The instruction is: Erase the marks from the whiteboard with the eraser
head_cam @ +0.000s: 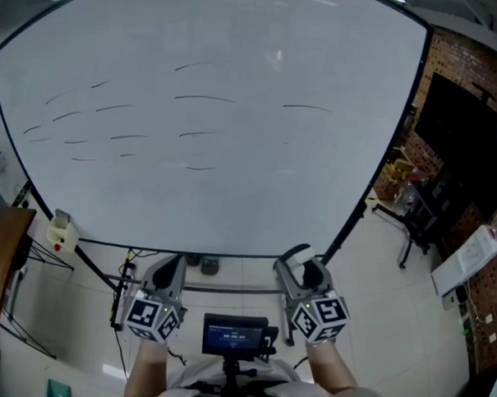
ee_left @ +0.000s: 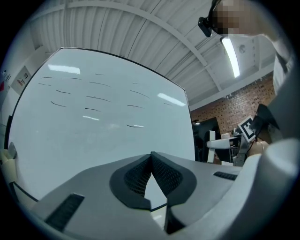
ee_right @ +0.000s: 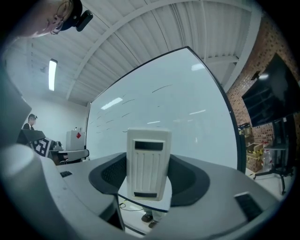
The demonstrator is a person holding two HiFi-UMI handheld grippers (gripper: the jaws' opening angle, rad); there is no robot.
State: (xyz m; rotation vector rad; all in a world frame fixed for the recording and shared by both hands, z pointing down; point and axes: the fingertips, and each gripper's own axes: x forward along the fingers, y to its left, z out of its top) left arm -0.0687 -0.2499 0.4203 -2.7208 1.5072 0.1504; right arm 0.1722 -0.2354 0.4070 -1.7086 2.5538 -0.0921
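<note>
A large whiteboard (head_cam: pixel 231 178) on a stand fills the head view, with several short black marker marks (head_cam: pixel 203 98) across its upper half. My right gripper (head_cam: pixel 299 269) is held low in front of the board's bottom edge, shut on a white ribbed eraser (ee_right: pixel 147 161) that stands upright between its jaws. My left gripper (head_cam: pixel 164 275) hangs beside it at the same height, shut with its pads touching and nothing in them. The left gripper view shows the marks (ee_left: pixel 96 98) far off on the whiteboard (ee_left: pixel 93 126).
A small white holder (head_cam: pixel 60 232) clings to the board's lower left edge. A wooden table corner (head_cam: pixel 3 237) is at the left. A black screen (head_cam: pixel 464 155), brick wall and a metal stand (head_cam: pixel 410 219) are at the right. Cables lie on the tiled floor (head_cam: pixel 384 294).
</note>
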